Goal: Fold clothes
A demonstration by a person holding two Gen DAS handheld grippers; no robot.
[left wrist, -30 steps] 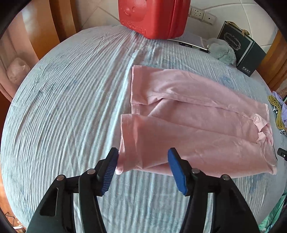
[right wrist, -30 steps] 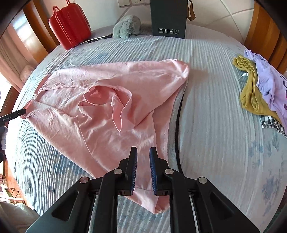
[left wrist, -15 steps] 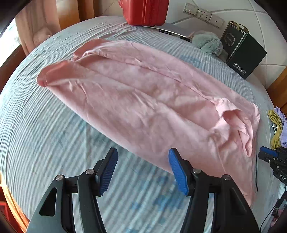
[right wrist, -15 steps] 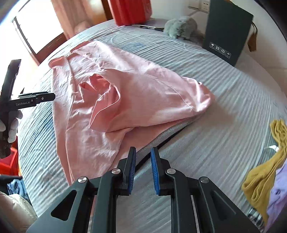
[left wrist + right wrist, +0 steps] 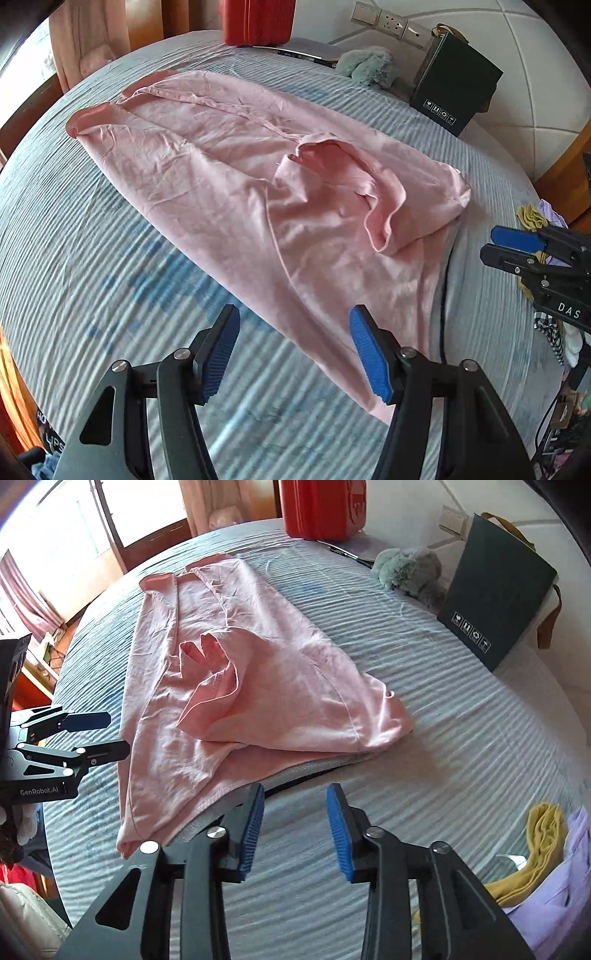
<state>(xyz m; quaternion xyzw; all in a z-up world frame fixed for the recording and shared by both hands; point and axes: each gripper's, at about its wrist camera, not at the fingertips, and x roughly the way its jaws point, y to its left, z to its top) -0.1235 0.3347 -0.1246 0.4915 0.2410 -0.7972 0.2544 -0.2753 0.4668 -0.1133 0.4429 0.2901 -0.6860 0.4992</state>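
Released since half a second ago, the pink T-shirt [image 5: 236, 686] is no longer approached by closed fingers: the right gripper [image 5: 293, 829], whose blue pads were then pressed together, is now held with them well apart and nothing between them, while the left gripper [image 5: 295, 354] is seen wide apart as it was then, holding nothing, its view shifted so that the garment's near corner lies just ahead of its right finger. The shirt is spread on the striped bed sheet [image 5: 461, 738], ahead and to the left of the right gripper's fingers, with one sleeve [image 5: 212, 698] flopped loosely over the body and the lower layer offset beneath the upper. A dark cable [image 5: 443, 295] appears to run under the hem nearest the right fingers. Trouble could be caused by that cable being pinched along with the cloth, or by only the top layer being caught, so that the fold would be dragged crooked. The bunched sleeve could be trapped inside the next fold if it is not flattened first.
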